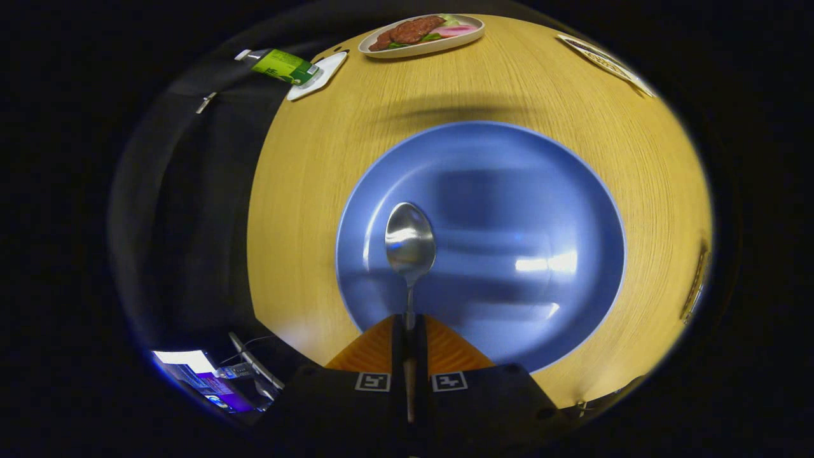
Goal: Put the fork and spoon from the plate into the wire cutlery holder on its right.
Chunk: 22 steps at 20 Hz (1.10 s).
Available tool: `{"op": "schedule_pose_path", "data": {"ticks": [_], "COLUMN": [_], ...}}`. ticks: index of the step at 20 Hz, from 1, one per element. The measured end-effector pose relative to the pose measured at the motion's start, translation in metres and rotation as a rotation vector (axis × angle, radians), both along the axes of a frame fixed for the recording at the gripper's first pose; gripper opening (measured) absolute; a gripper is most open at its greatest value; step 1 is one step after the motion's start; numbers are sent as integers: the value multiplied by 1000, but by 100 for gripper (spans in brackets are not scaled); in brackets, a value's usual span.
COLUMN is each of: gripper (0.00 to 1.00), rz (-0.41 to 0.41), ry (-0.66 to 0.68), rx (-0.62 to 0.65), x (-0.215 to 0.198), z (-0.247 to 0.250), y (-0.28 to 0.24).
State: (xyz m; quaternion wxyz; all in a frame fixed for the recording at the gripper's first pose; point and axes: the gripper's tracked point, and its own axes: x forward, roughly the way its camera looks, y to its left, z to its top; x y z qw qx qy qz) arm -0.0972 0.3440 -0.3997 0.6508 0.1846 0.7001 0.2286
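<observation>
My gripper (410,321) is shut on the handle of a metal spoon (410,245), whose bowl sticks out just ahead of the fingertips. The spoon hangs above a large blue plate (547,191) that lies on the round wooden table (305,210) below and beyond the fingers. The plate's surface is bare apart from reflections. At the table's right edge a sliver of dark wire (696,283) shows, too little to tell what it is.
At the far side of the table stands an oval dish of food (423,35). Left of it a green bottle (283,65) lies on a white coaster. A flat patterned object (604,60) rests at the far right. A lit screen (191,366) sits below the table's left.
</observation>
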Motion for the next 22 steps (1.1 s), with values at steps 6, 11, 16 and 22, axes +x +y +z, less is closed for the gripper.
{"op": "schedule_pose_path", "data": {"ticks": [6,11,16,22], "gripper": [9,9,9,9], "rz": [-46,-91,-139,-170], "ry": [-45,-110,-161,-140], "rx": [113,145,105,-27], "x": [11,24,39,37], "z": [48,91,120,126], "y": [-45,-112,-212,-331]}}
